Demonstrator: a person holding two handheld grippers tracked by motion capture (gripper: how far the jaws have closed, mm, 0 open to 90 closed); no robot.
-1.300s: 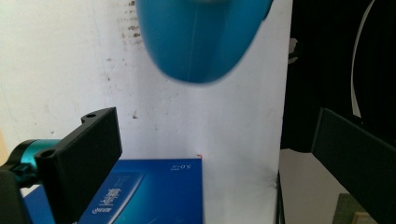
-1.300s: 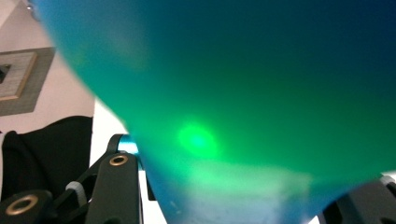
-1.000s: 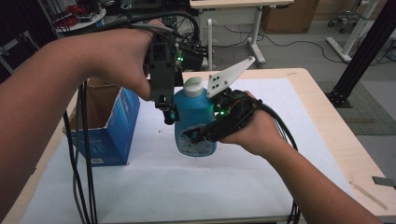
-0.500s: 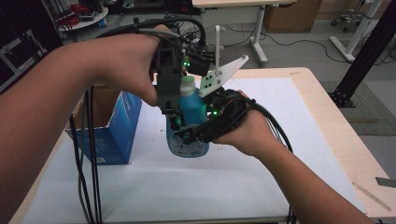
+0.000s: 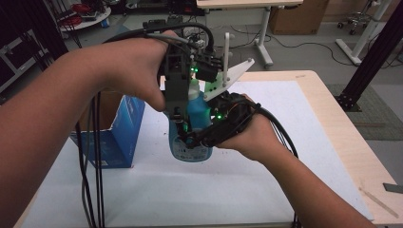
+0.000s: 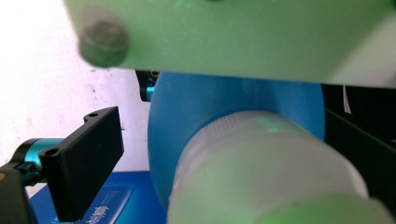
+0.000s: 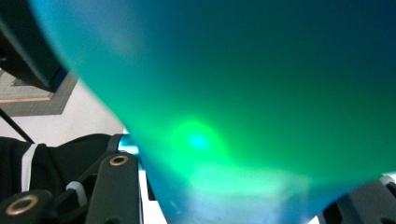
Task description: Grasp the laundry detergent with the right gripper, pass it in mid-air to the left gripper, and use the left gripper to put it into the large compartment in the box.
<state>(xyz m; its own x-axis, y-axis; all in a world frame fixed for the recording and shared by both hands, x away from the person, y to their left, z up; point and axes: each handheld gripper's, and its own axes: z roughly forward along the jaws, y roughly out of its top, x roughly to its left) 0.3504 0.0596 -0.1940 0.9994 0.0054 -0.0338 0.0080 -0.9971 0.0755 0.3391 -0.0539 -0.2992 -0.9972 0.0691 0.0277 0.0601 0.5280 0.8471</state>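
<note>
Blue bottle (image 5: 191, 142) with white ribbed cap (image 6: 275, 172), clamped by right gripper (image 5: 209, 135); left gripper (image 5: 178, 102) jaw state unclear.

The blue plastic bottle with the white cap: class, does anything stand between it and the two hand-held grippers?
Nothing visible does. The right hand-held gripper is clamped on the blue plastic bottle at its body, and the left hand-held gripper reaches down around the white ribbed cap. The blue cardboard box stands off to one side.
</note>
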